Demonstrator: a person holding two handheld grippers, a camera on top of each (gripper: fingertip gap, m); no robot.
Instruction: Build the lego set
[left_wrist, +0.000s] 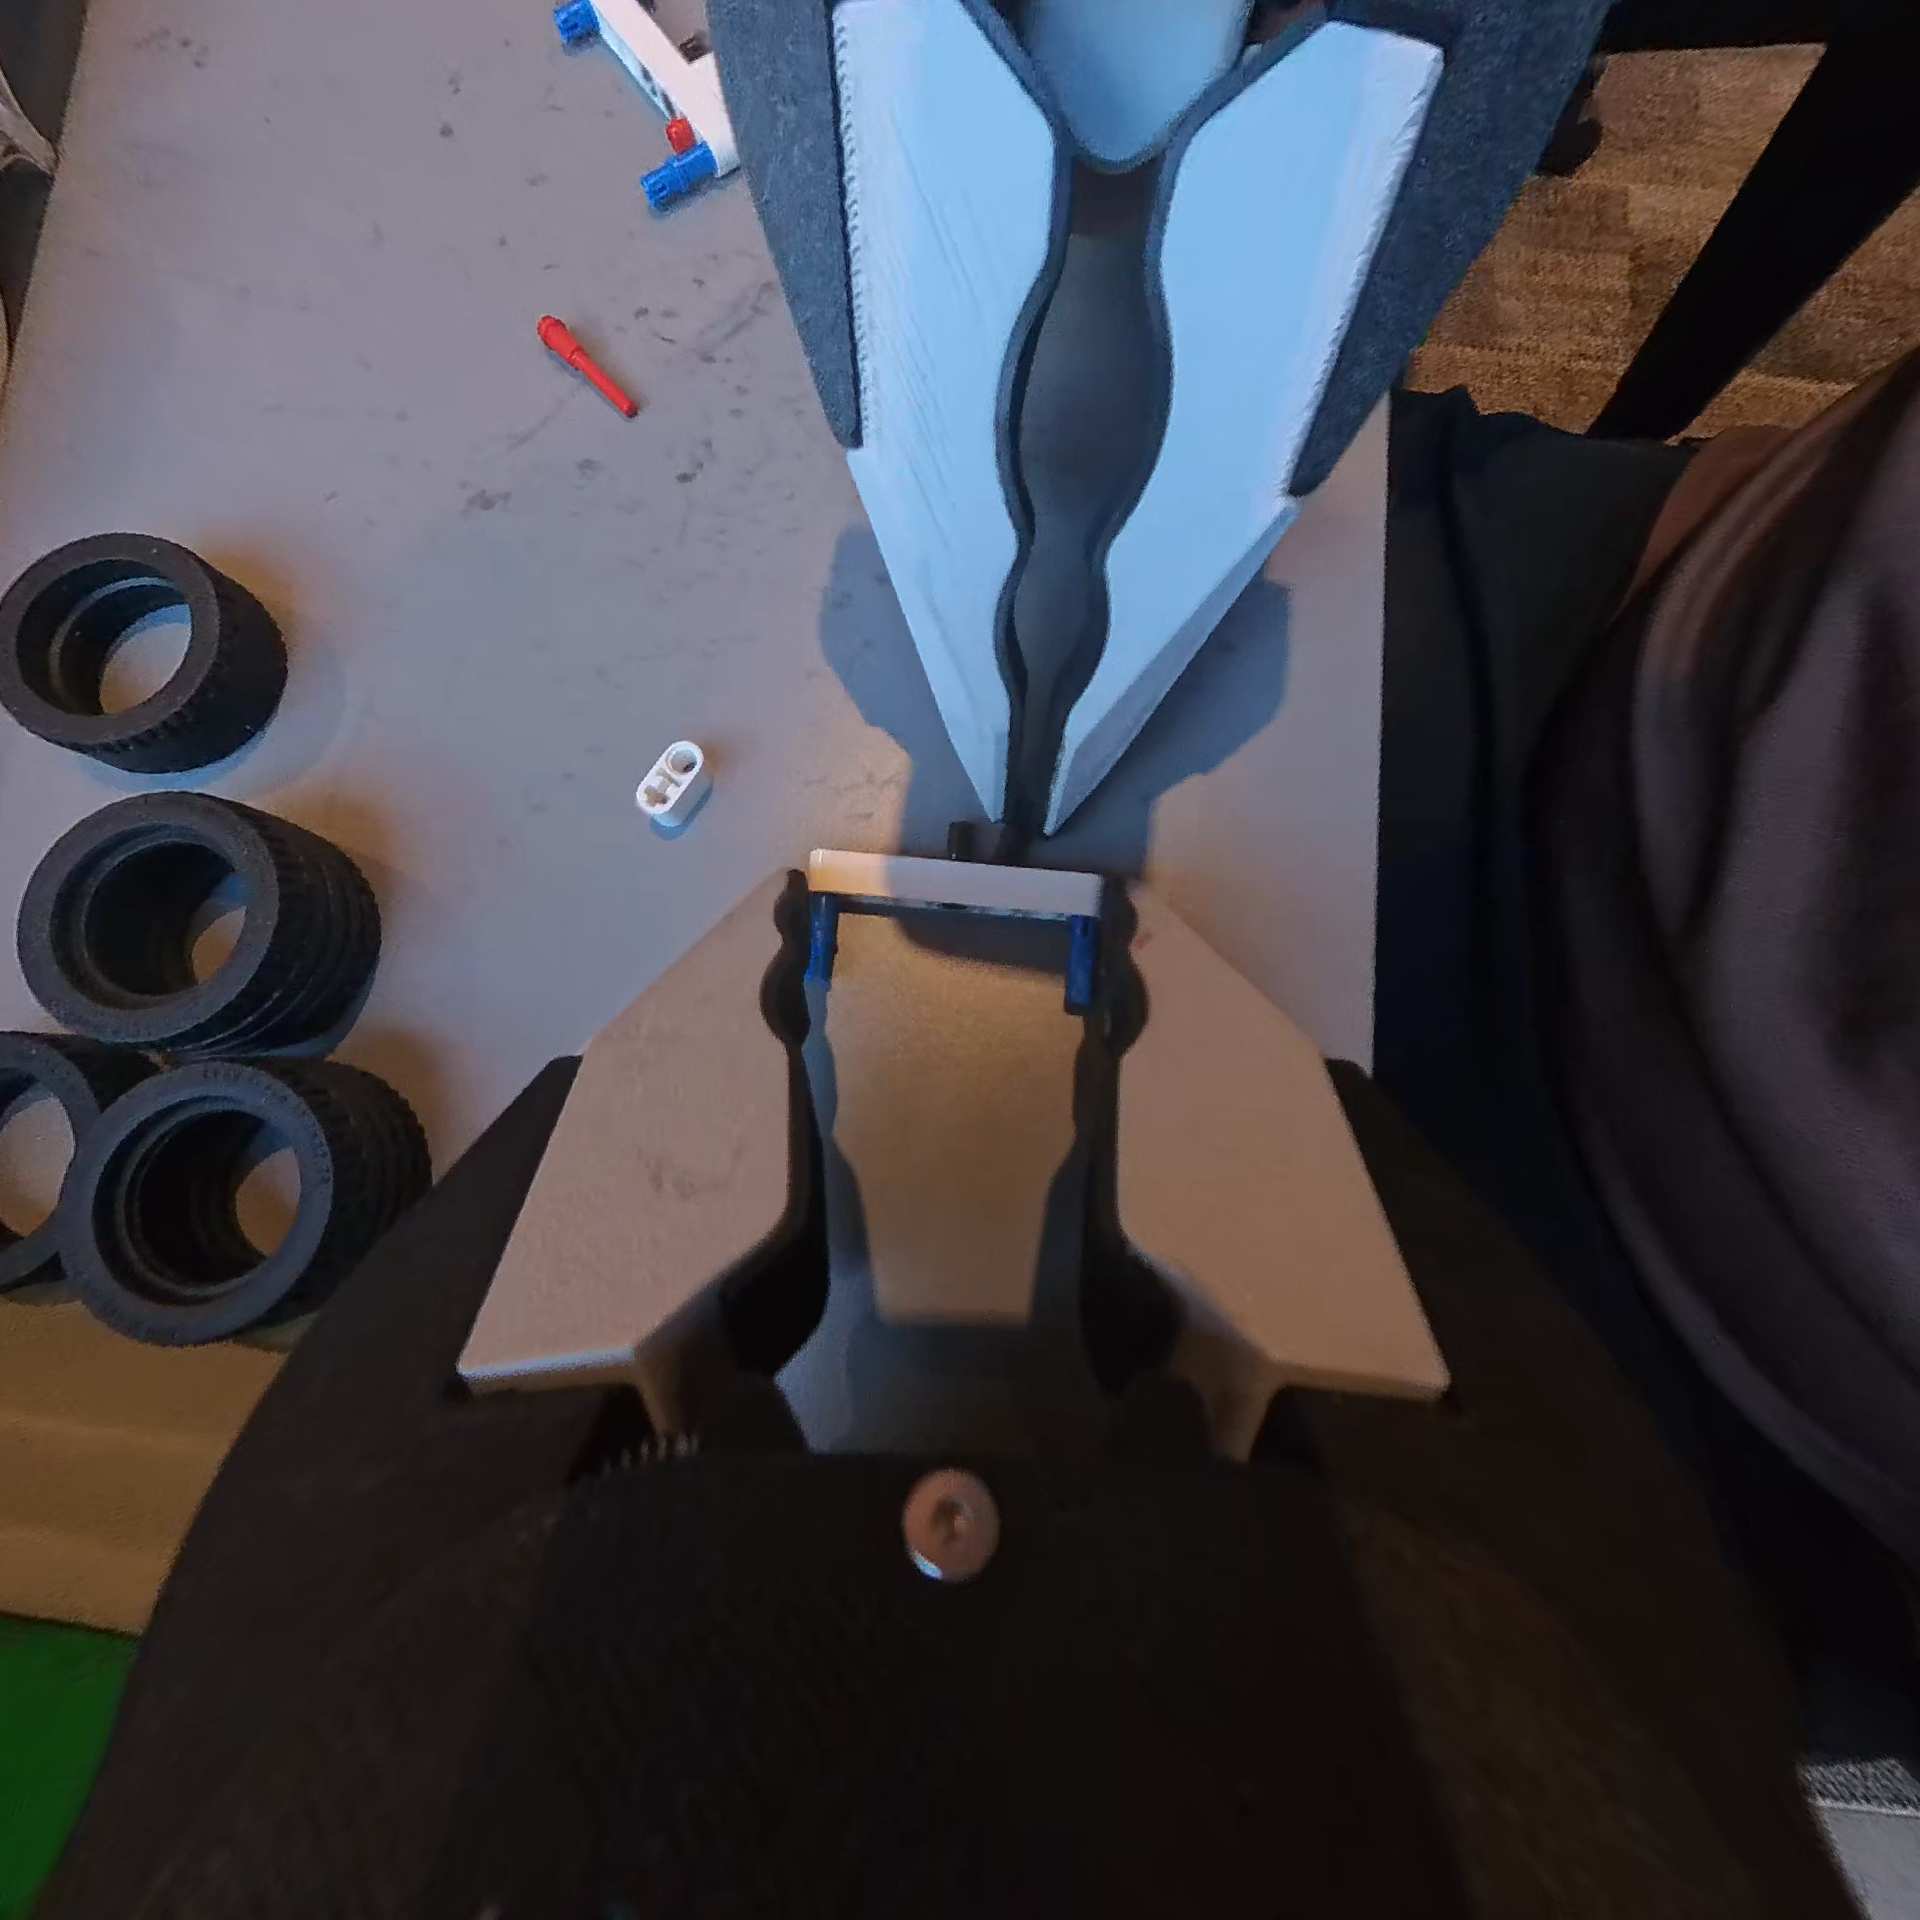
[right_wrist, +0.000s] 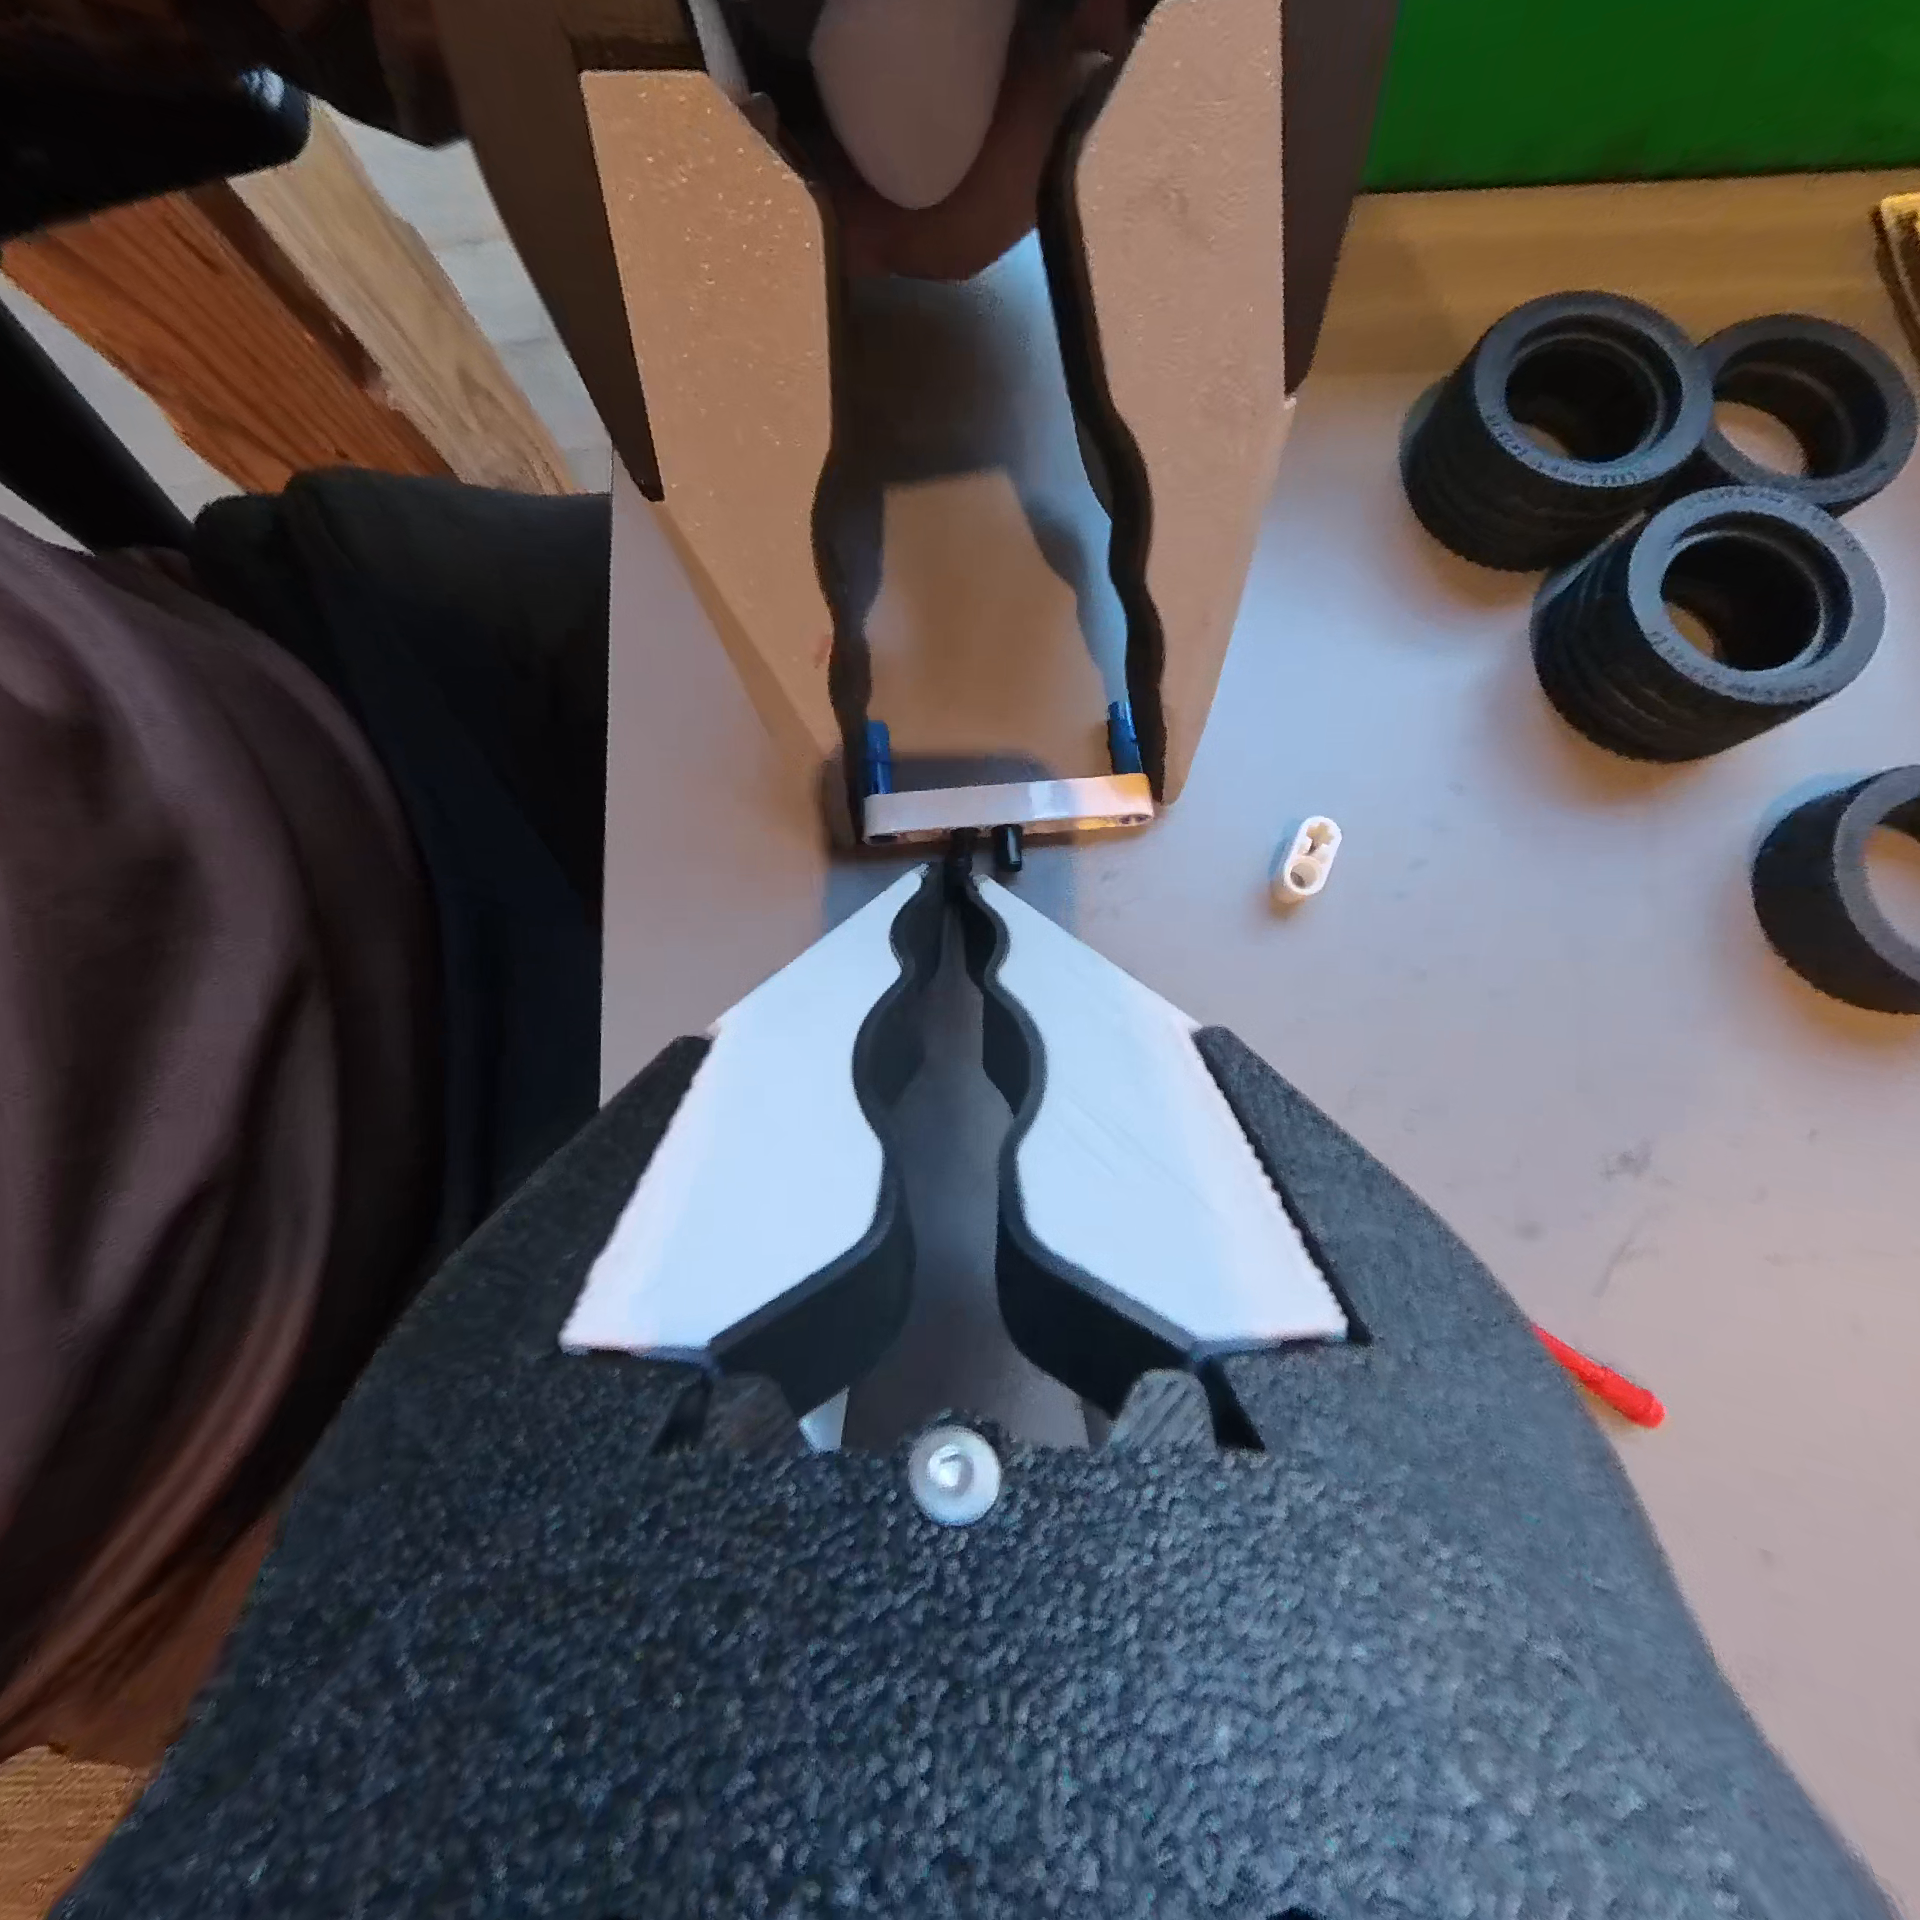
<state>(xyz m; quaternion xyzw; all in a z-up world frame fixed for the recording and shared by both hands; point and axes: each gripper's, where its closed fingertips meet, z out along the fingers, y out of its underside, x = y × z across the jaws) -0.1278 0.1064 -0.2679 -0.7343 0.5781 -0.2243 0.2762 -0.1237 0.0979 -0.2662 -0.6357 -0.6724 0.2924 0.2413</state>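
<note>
My left gripper, with tan fingers, is shut on a white beam by its two ends; a blue pin sticks out of each end. My right gripper, with white fingers, faces it and is shut on a small black pin at the beam's middle. In the right wrist view the right gripper pinches the black pin against the white beam, and a second black pin sits beside it. The left gripper holds the beam from the far side.
Several black tyres lie at the left of the grey table. A small white connector, a red axle pin and a white beam assembly with blue pins lie loose. A person's dark clothing is at the table's right edge. The tips of both grippers are at nearly the same place.
</note>
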